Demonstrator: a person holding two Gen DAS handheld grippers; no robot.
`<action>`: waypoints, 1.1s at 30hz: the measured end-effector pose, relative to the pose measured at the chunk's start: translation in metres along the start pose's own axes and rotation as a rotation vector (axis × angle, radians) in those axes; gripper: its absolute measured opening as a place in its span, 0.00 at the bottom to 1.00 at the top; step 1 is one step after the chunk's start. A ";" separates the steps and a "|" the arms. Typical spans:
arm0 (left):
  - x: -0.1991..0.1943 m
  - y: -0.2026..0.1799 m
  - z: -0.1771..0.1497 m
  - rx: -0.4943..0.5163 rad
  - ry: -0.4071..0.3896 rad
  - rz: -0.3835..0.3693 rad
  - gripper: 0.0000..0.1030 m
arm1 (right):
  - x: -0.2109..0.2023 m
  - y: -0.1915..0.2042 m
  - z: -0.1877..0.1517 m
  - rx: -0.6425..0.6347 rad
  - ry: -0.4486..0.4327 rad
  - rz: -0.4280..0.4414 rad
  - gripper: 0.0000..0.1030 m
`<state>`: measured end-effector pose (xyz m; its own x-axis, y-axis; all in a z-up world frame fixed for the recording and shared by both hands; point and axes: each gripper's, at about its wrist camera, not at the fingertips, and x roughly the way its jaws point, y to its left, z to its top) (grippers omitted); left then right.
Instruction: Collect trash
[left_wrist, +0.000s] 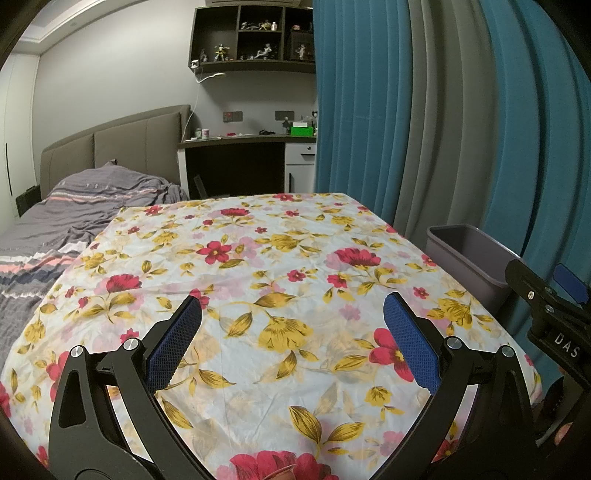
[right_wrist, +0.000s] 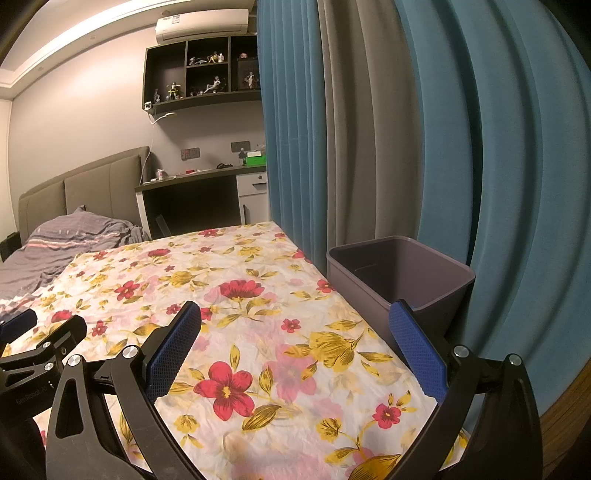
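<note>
A grey-purple bin (right_wrist: 402, 280) stands just off the right edge of the table, against the curtain; it also shows in the left wrist view (left_wrist: 469, 258). Its inside looks empty as far as I can see. My left gripper (left_wrist: 291, 314) is open and empty above the floral tablecloth (left_wrist: 258, 280). My right gripper (right_wrist: 295, 321) is open and empty over the table's right side, its right finger (right_wrist: 417, 347) in front of the bin. No trash item shows on the cloth in either view.
Blue and grey curtains (right_wrist: 406, 129) hang close behind the bin. A bed with a grey duvet (left_wrist: 74, 210) lies to the left of the table. A desk (left_wrist: 247, 144) and shelves (left_wrist: 255, 37) stand at the back wall.
</note>
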<state>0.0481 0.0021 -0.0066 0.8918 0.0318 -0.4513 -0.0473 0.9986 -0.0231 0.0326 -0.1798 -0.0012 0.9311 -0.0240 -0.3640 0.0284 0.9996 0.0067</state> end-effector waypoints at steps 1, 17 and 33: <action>0.000 0.000 0.000 0.000 0.000 0.000 0.95 | 0.000 0.001 0.000 0.001 0.000 -0.001 0.95; 0.000 0.000 0.000 -0.001 -0.001 0.000 0.95 | 0.000 0.000 0.000 0.001 0.000 0.001 0.95; 0.000 0.000 -0.001 -0.001 -0.001 0.000 0.95 | 0.000 0.001 0.000 0.002 0.001 0.002 0.95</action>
<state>0.0477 0.0016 -0.0071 0.8923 0.0314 -0.4504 -0.0475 0.9986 -0.0245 0.0330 -0.1790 -0.0014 0.9307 -0.0220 -0.3651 0.0272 0.9996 0.0092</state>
